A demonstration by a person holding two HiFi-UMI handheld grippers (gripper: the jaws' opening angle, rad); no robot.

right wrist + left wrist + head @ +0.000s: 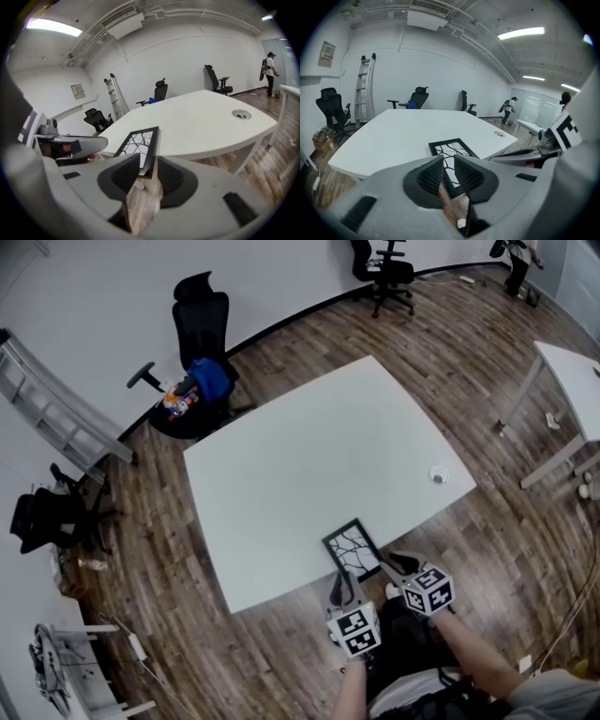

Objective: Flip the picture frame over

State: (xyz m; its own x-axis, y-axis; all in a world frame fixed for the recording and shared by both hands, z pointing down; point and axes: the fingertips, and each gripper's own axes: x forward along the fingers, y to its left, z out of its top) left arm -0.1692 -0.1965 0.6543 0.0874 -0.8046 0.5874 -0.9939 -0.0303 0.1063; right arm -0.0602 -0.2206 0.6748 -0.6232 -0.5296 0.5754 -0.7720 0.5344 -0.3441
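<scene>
A black picture frame with a white face and a dark branch pattern lies flat, face up, at the near edge of the white table. Its near end juts slightly past the edge. My left gripper sits at the frame's near left corner, and my right gripper sits at its near right side. In the left gripper view the jaws stand a little apart, with the frame's corner just beyond the gap. In the right gripper view the jaws stand wider, with the frame's corner between the tips and no pad pressing on it.
A round cable grommet sits near the table's right edge. A black office chair holding coloured items stands beyond the far left corner. A ladder leans on the left wall. A second white table is at the right. Wood floor lies under my grippers.
</scene>
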